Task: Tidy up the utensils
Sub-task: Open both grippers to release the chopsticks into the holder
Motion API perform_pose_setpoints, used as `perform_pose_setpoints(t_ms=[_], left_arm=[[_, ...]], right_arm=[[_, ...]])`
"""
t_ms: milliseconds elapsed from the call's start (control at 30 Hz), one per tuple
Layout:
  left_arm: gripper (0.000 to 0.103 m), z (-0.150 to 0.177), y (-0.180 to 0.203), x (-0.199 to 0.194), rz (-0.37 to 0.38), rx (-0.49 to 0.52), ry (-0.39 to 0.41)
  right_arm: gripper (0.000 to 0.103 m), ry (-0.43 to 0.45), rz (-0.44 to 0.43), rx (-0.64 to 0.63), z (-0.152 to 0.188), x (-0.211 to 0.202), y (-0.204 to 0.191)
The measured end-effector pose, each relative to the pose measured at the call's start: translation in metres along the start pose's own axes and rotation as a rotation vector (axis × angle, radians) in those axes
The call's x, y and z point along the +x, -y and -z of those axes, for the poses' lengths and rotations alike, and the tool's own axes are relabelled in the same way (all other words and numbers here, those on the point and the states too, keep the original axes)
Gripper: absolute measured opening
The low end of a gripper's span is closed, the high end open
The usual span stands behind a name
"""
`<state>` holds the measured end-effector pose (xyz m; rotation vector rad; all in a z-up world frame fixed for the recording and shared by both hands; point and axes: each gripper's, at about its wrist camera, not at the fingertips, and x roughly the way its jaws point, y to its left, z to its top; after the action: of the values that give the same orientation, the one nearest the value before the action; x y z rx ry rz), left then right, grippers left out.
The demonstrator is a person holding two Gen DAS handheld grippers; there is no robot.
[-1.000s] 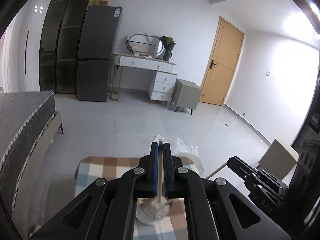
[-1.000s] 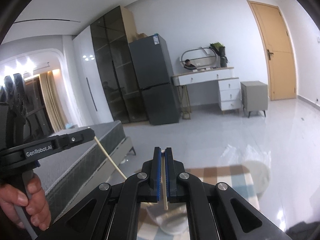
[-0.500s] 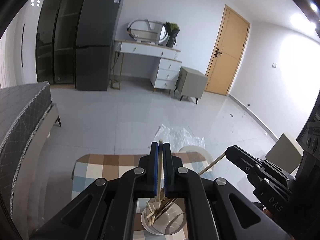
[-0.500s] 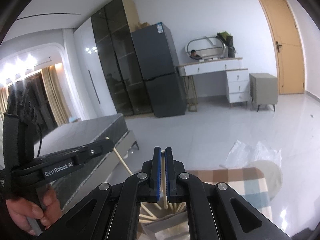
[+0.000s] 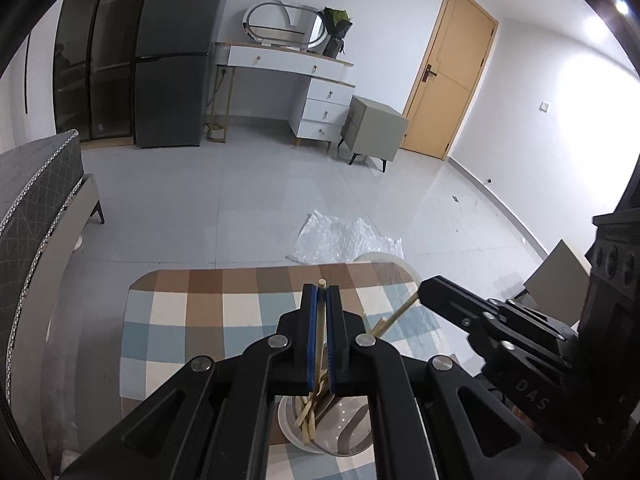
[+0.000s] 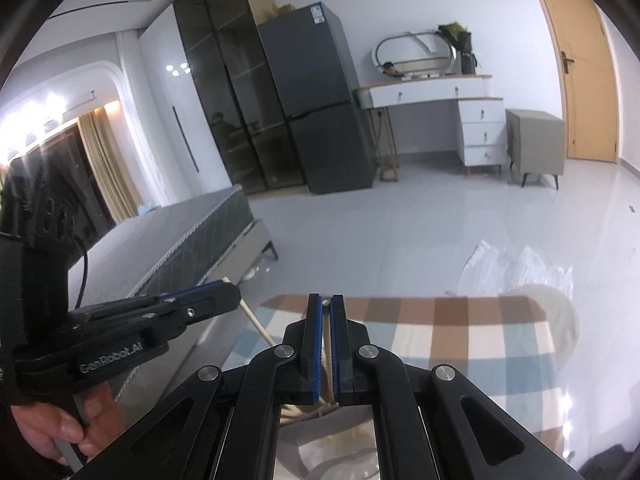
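Both sets of tongs are now low over the white cup (image 5: pixel 320 428) on the checked table (image 5: pixel 180 320), where a second ago they hung higher, looking out across the room with the cup barely in sight beneath them. The left tongs (image 5: pixel 321 292) are clenched on one wooden chopstick (image 5: pixel 320 344), which runs down between the blue pads so that its lower end sits inside the cup among the loose sticks already leaning there. The right tongs (image 6: pixel 328 302) are likewise clamped on a second chopstick (image 6: pixel 329 352), its tip showing just above the pads and its shaft dropping toward the cup's mouth below. In the left camera the right tongs come in from the right of the cup, their stick slanting toward its rim; in the right camera the left tongs reach in from the left of the cup. To my eye the carrying is done and the dropping-in is at hand: both sticks look lined up with the cup, so all that seems left is to let go. A stick released on a slant might tip out over the rim.
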<state>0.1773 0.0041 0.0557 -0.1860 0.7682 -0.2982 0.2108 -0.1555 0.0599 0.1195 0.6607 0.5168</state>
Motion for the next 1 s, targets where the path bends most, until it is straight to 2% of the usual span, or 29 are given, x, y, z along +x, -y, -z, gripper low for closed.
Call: perform_pose_setpoints(t_ms=[300,500,567,600,667,733,800,900,1000], left_arm=[[0.000,0.008,0.000,0.016,0.003,-0.007,-0.106],[0.000,0.013,-0.003,0.013,-0.013,-0.051,-0.161],[0.008,0.016,-0.002,0.009,-0.039,-0.062,-0.163],[0.013,0.017,-0.002,0.006,-0.048,-0.064,-0.162],[0.041,0.020,0.001,0.003,-0.063,-0.064,-0.160],[0.054,0.022,0.003,-0.001,-0.077,-0.063,-0.148],[0.056,0.023,0.006,-0.009,-0.104,-0.068,-0.143],[0.056,0.024,0.008,-0.019,-0.115,-0.067,-0.127],[0.069,0.025,0.014,-0.037,-0.157,-0.051,-0.090]], right_arm=[[0.003,-0.097,-0.007,0.081,0.023,0.030,0.016],[0.011,-0.112,-0.012,0.132,0.032,0.020,0.026],[0.031,-0.095,-0.015,0.151,0.035,0.007,0.029],[0.036,-0.088,-0.018,0.156,0.036,0.001,0.029],[0.043,-0.079,-0.012,0.155,0.037,-0.007,0.028],[0.048,-0.071,0.006,0.165,0.040,-0.019,0.029],[0.049,-0.062,0.020,0.177,0.042,-0.029,0.031],[0.055,-0.042,0.040,0.179,0.043,-0.045,0.032],[0.059,-0.003,0.081,0.155,0.045,-0.067,0.028]])
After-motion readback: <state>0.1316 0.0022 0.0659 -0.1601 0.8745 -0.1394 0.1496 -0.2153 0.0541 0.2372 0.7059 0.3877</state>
